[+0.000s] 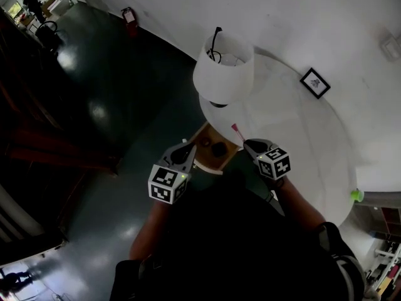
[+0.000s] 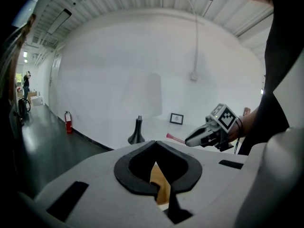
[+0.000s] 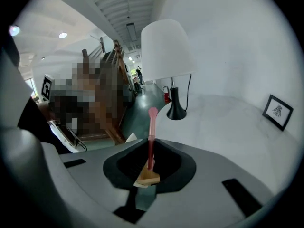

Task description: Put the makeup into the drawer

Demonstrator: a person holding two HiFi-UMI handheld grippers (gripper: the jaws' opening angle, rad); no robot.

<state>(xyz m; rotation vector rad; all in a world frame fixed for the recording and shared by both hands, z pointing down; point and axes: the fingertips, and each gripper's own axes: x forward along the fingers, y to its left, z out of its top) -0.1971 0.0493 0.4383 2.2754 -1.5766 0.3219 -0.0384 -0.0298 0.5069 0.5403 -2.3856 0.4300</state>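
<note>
In the head view we see the left gripper [image 1: 187, 147] at centre-left and the right gripper [image 1: 247, 143] at centre-right, both above a light wooden surface [image 1: 203, 157] with a white edge; two small dark objects [image 1: 218, 148] lie on it, and we cannot tell whether this is the drawer. A white lampshade [image 1: 222, 64] fills the upper centre and hides its own stand.

The right gripper view shows what the head view only hints at. The jaws are closed to a narrow gap on a slender pink makeup stick [image 3: 152, 127], which stands upright between the pads with its rounded tip above them; the stick is in the air, clear of the wood below. Here we also see the black lamp base [image 3: 175, 109] under the shade, and a black-framed picture [image 3: 278, 111] at the right edge.

The left gripper view shows its own jaws pressed together with nothing between them; only a sliver of wood appears through the slot beneath. Alone among the views, it shows the right gripper from the side, at centre-right, with the pink stick jutting left from its tips; a red fire extinguisher [image 2: 69, 122] stands by the wall at the left.
</note>
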